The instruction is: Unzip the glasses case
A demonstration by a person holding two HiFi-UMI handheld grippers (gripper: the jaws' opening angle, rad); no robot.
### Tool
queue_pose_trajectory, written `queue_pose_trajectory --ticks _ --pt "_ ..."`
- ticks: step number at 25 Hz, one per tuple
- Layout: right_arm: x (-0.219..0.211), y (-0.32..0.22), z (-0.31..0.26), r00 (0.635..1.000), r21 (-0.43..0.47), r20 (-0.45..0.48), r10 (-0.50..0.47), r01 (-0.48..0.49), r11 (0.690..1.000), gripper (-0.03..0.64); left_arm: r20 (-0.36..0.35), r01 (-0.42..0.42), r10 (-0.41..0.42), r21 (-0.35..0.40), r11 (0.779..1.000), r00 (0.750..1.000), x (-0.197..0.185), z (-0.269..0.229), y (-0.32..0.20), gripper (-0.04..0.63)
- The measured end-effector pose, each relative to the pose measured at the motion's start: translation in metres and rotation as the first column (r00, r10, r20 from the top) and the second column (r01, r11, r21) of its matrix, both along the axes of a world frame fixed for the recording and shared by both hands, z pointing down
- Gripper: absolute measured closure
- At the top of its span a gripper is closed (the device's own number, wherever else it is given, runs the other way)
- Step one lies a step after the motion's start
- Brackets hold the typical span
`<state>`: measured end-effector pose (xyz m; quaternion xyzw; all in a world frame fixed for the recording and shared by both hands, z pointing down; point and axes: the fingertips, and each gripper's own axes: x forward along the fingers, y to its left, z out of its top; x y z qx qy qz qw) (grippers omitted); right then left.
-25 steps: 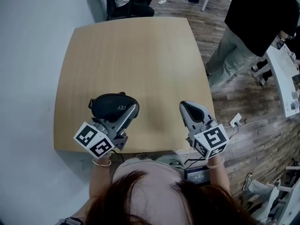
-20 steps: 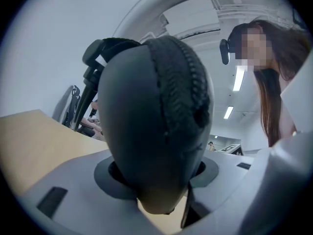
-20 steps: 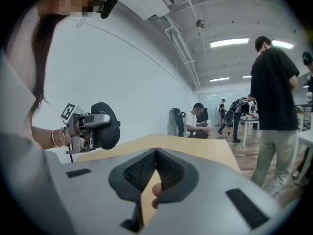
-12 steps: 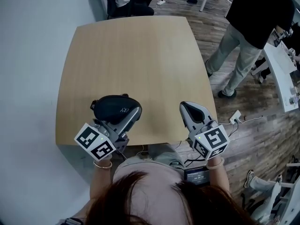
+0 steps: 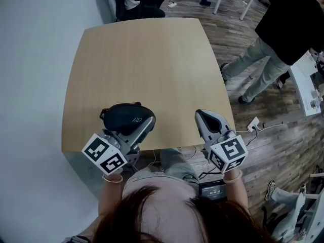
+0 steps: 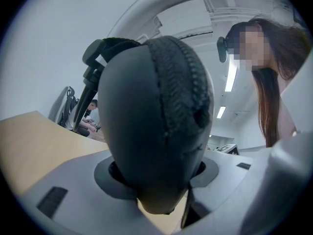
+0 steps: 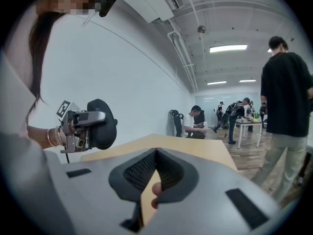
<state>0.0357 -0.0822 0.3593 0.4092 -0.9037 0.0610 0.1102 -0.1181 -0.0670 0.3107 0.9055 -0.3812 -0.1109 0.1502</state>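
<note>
a wooden table [image 5: 142,59] seen from above, with two handheld grippers at its near edge. the left gripper [image 5: 136,126] is clamped partway closed on a black glasses case [image 5: 124,116], held over the near left part of the table. up close, the case's zip [image 6: 178,82] runs along its top, still closed. the right gripper [image 5: 205,118], well apart to the right, is empty, its jaws pressed together at the tips.
</note>
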Motion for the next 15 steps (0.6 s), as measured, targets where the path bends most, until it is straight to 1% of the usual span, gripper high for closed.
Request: queue_pose_trajectory --ticks 5,12,15 --pt "0.000 0.006 0.002 1.000 0.003 -0.005 0.009 -0.009 1.000 0.601 0.000 -0.014 0.014 0.001 1.000 1.000 0.002 0.002 0.009 0.360" --pt "-0.005 0.037 -0.002 1.000 0.022 -0.014 0.012 -0.011 1.000 0.601 -0.004 -0.010 0.010 0.012 1.000 1.000 0.000 -0.003 0.042 0.360" --pt "-0.005 0.045 -0.005 0.999 0.033 -0.023 0.023 -0.023 0.999 0.601 -0.016 -0.015 0.015 0.007 1.000 1.000 0.000 -0.005 0.050 0.360"
